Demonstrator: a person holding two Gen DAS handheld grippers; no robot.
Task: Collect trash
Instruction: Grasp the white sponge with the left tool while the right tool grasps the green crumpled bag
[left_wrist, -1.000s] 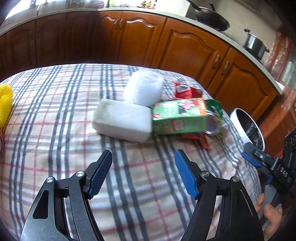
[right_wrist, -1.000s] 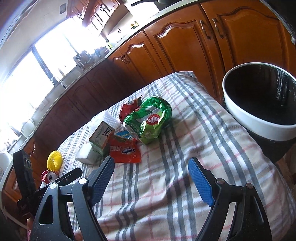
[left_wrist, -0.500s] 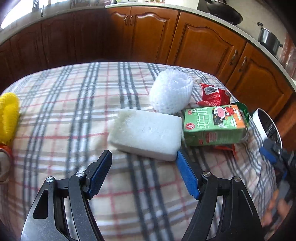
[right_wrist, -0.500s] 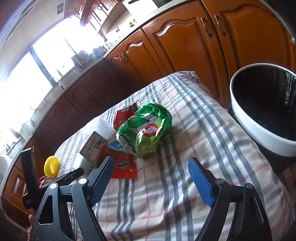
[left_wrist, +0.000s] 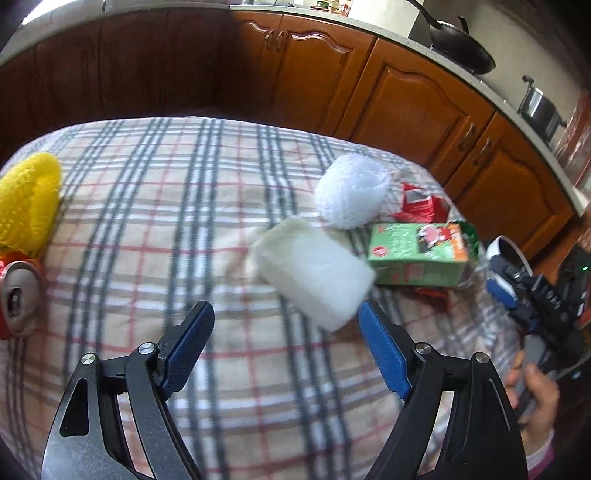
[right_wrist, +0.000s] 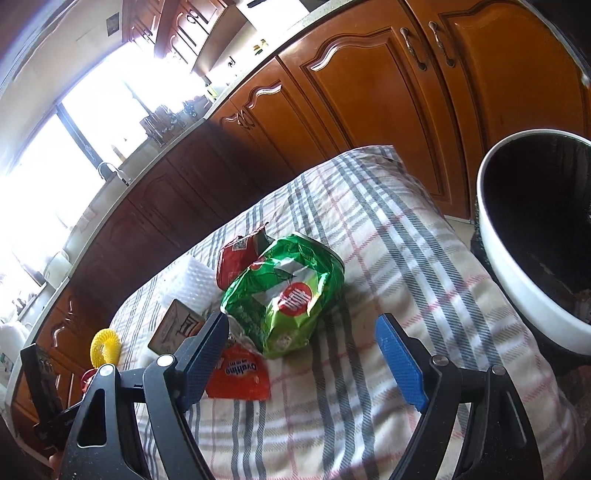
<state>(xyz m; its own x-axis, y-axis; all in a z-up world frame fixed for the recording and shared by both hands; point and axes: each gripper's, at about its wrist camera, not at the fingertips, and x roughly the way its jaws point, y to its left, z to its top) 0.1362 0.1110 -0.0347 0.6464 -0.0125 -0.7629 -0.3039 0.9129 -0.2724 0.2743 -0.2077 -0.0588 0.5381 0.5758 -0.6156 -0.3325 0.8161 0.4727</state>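
Left wrist view: the left gripper (left_wrist: 286, 332) hangs with fingers spread, empty, over the plaid cloth (left_wrist: 147, 221); a white foam block (left_wrist: 314, 266) lies just ahead, touching a green carton (left_wrist: 417, 254), with a white foam net (left_wrist: 351, 195) behind.

Right wrist view: the right gripper (right_wrist: 303, 354) is released, a crushed green bag (right_wrist: 284, 295) just ahead, and the white-rimmed bin (right_wrist: 517, 273) stands beside the table on the right

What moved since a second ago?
The left tongs swung nearer the white sponge; the right tongs crept toward the green bag. Both stayed open and empty. The trash and the bin stayed put.
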